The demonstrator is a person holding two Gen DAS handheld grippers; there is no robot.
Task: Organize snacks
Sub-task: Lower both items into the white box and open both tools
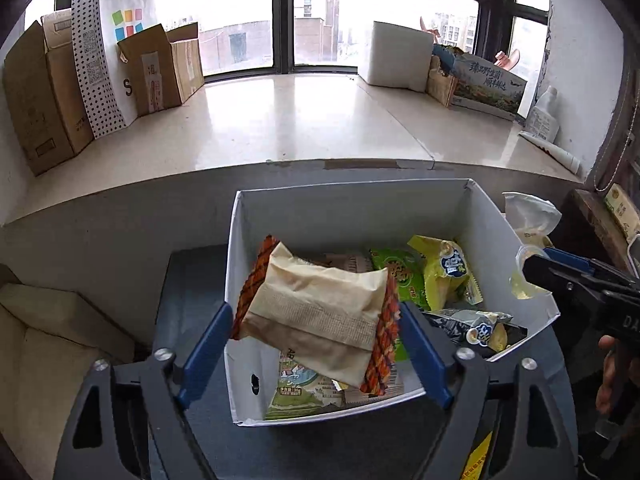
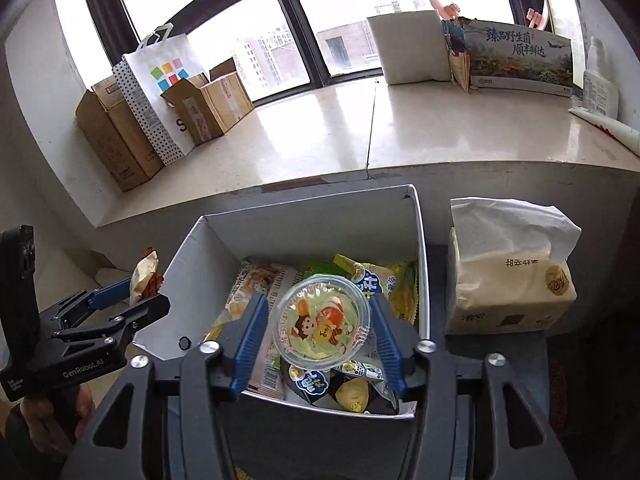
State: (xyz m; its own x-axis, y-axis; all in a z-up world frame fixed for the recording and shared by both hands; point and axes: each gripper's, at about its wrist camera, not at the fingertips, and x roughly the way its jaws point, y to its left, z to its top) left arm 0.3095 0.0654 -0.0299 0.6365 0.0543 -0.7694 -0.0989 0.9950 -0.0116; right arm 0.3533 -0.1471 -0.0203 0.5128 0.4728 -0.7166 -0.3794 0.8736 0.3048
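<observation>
A white cardboard box (image 1: 352, 204) holds several snack packets, among them green and yellow ones (image 1: 424, 276). My left gripper (image 1: 316, 320) is shut on a beige packet with orange checked ends (image 1: 316, 312) and holds it over the box's left part. My right gripper (image 2: 318, 324) is shut on a clear jelly cup with a cartoon lid (image 2: 320, 322) above the same box (image 2: 312, 216). The right gripper shows in the left wrist view (image 1: 528, 276) at the box's right rim, and the left gripper shows in the right wrist view (image 2: 140, 292) left of the box.
A pack of tissues (image 2: 508, 284) stands right of the box. A wide stone window ledge (image 1: 300, 120) behind carries brown cartons (image 1: 44, 92), a dotted paper bag (image 1: 108, 52), a white block (image 1: 396, 56) and a printed box (image 1: 488, 88).
</observation>
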